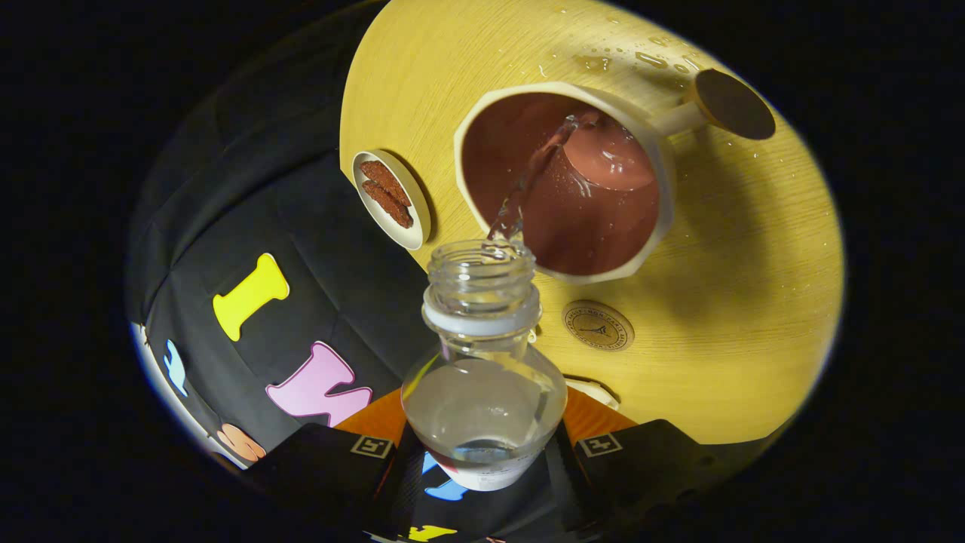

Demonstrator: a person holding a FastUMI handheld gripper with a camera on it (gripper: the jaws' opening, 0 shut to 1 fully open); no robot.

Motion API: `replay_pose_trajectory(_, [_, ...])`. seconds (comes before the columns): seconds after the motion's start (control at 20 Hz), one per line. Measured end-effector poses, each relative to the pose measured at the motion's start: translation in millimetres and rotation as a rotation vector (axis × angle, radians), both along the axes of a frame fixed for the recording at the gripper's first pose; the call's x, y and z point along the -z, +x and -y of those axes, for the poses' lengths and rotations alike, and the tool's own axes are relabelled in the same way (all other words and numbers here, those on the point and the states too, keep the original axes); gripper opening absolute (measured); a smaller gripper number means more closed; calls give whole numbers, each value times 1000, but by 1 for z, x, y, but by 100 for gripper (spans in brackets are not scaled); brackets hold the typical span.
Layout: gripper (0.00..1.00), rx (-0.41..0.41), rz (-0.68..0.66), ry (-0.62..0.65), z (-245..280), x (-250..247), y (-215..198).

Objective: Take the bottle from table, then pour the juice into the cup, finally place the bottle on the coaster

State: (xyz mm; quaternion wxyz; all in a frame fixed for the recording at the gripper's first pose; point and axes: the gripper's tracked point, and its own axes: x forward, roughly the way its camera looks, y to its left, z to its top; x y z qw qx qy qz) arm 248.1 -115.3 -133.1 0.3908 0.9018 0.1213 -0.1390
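My gripper (pixel 482 452) is shut on a clear plastic bottle (pixel 482 392), one finger on each side of its body. The bottle is uncapped and tipped forward, its mouth just short of the rim of a cream cup (pixel 558 181) with a reddish-brown inside. A thin stream of clear liquid (pixel 528 185) runs from the mouth into the cup, where liquid has pooled. The cup has a long handle with a round end (pixel 727 105). A round tan coaster (pixel 597 326) lies on the yellow wooden table (pixel 754 302), just beside the bottle's neck and below the cup.
A small cream dish (pixel 392 197) holding two brown biscuits sits near the table's edge, left of the cup. Spilled drops (pixel 641 56) glisten on the wood beyond the cup. The table edge runs behind the bottle, with the booth's black cloth wall beyond it.
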Motion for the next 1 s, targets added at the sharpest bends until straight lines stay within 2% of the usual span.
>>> replay_pose_trajectory(0.2, [74, 3, -15, 52, -4, 1, -1])
replay_pose_trajectory(0.7, [74, 71, 9, 184, 8, -9, 1])
replay_pose_trajectory(1.0, [74, 84, -7, 212, 9, -10, 2])
